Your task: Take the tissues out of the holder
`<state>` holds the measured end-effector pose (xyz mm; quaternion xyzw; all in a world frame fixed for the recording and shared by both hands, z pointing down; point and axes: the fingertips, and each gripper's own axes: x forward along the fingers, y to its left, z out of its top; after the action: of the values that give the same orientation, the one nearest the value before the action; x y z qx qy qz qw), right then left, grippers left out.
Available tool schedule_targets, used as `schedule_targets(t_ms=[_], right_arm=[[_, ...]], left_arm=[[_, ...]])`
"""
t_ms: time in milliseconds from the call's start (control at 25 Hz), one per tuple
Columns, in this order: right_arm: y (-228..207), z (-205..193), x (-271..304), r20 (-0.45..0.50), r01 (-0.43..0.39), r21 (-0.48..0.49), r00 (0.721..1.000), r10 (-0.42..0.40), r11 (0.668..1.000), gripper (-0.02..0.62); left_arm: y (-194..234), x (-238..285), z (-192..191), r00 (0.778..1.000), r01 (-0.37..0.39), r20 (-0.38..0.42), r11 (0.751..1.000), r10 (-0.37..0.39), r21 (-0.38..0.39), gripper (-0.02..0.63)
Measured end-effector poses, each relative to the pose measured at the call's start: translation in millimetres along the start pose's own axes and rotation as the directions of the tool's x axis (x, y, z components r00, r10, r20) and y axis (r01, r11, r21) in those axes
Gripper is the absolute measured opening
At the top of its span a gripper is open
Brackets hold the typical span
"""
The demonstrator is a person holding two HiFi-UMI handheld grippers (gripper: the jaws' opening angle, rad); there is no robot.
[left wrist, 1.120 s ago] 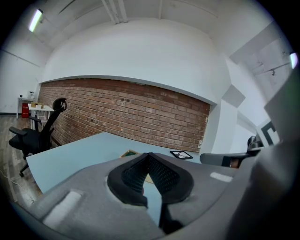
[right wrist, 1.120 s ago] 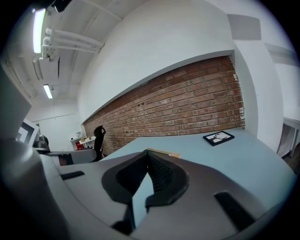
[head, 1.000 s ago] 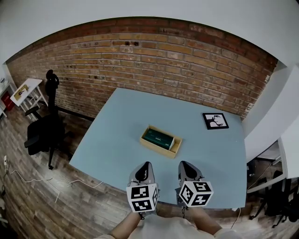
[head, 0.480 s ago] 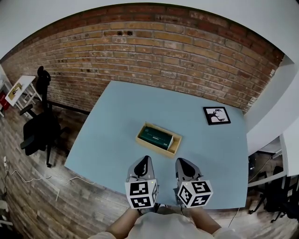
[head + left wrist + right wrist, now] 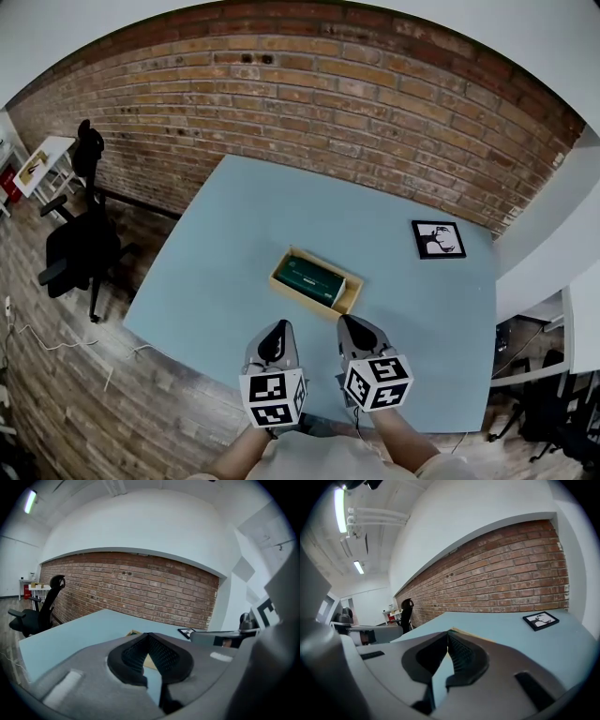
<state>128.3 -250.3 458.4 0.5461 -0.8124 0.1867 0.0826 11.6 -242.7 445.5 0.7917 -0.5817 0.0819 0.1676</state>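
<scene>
The tissues (image 5: 309, 277), a green pack, lie inside the holder (image 5: 350, 299), untouched, so I judge nothing is done yet and the whole removal is left. Near the holder on the person's side, the left gripper (image 5: 279, 325) and right gripper (image 5: 345, 322) hover, both clenched and empty. Beyond the holder to the right lies a frame (image 5: 436, 240).

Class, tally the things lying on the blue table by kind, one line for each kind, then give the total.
Wooden holder: 1
Green tissue pack: 1
Framed picture: 1
Total: 3
</scene>
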Motion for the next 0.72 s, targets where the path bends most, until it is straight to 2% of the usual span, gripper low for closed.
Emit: schedule_targets(t_ms=[240,360,520,720], right_arm=[[0,12,30,-0.060,-0.125,-0.107,0.991,0.119,0.986,0.009],[-1,15,49,-0.118,-0.179,-0.175,0.980,0.159,0.968,0.101],[-5,16,75,-0.193,-0.235,-0.256,0.963,0.189,0.938,0.132],[-8,7,112,-0.292,-0.307,-0.331,0.933,0.212,0.892,0.218]], left_arm=[[4,2,-1,1.000,-0.030,-0.001,0.999,0.030,-0.014,0.008],[8,4,2,0.999,-0.049,0.003,0.999,0.049,-0.017,0.008],[15,7,2,0.996,-0.086,0.005,0.996,0.086,-0.036,0.008],[28,8,-3,0.992,-0.126,-0.004,0.991,0.126,-0.055,0.008]])
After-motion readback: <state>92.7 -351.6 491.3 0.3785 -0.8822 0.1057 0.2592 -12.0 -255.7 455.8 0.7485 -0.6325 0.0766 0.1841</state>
